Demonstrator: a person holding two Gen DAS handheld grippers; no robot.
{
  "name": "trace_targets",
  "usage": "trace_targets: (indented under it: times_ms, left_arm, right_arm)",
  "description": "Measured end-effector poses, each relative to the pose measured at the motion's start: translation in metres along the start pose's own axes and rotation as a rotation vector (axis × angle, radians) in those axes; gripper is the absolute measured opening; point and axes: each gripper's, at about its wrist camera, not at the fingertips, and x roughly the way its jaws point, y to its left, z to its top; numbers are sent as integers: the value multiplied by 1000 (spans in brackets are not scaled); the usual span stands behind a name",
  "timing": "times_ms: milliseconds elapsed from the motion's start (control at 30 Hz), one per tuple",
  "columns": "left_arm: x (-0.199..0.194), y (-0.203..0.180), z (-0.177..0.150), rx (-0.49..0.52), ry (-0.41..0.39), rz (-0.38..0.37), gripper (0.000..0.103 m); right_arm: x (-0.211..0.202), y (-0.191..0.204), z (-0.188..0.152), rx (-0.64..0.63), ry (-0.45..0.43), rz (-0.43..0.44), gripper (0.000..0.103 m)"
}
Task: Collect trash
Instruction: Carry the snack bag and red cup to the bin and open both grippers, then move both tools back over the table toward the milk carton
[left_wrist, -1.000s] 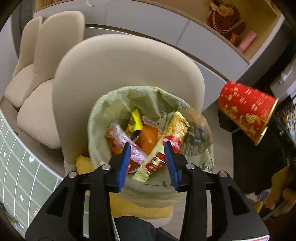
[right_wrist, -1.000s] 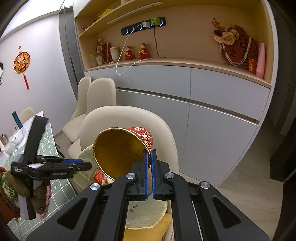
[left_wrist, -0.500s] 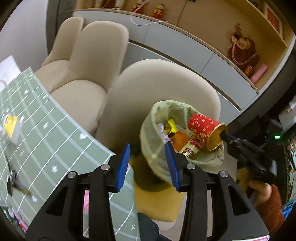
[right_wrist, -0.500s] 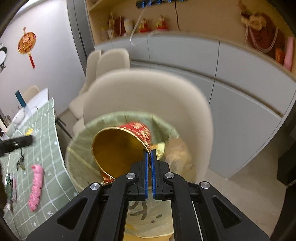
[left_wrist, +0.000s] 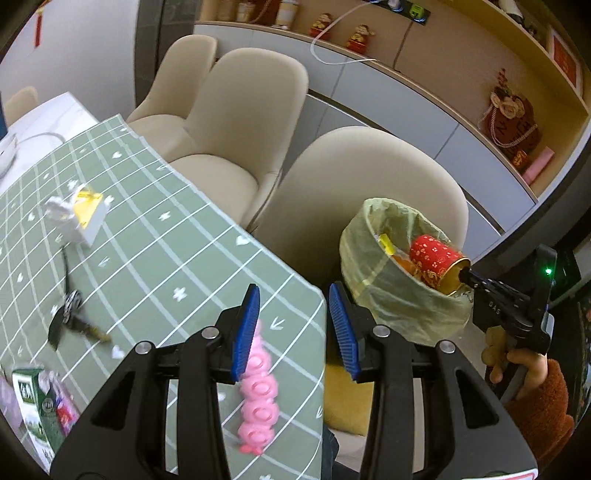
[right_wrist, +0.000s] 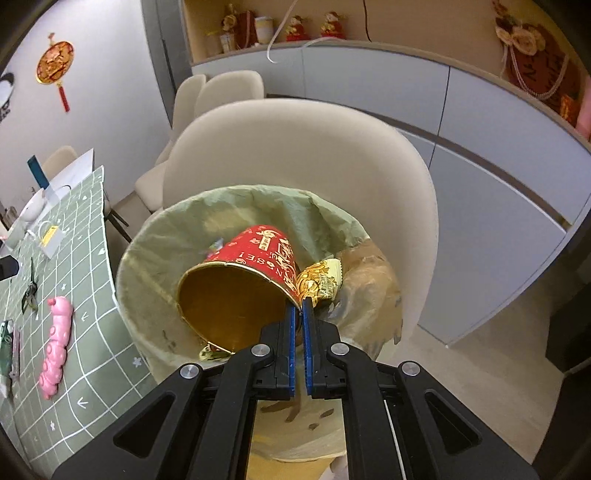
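Left wrist view: left gripper half open, nothing between its pads, over the table edge; pink toy just beneath

Right wrist view: right gripper pinched on the red cup's rim, cup tilted inside the bin bag just ahead

On the red cup in the middle of my right wrist view I read gold letters, upside down, "SSEI", the rest cut off. In my left wrist view, far right, my right gripper bears small white letters "BAS". The carton at lower left has a logo too blurred to read.
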Motion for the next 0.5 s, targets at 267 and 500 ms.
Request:
trace_targets:
  times_ms: [267,500]
  left_arm:
    - [-34,40,-35,-100,-27,79,38]
    - [-79,94,-71,-154,-82,215,38]
  right_arm:
    - [-35,18,-5,-4,-94,46,40]
    - [-63,49,-1,2,-160,147,45]
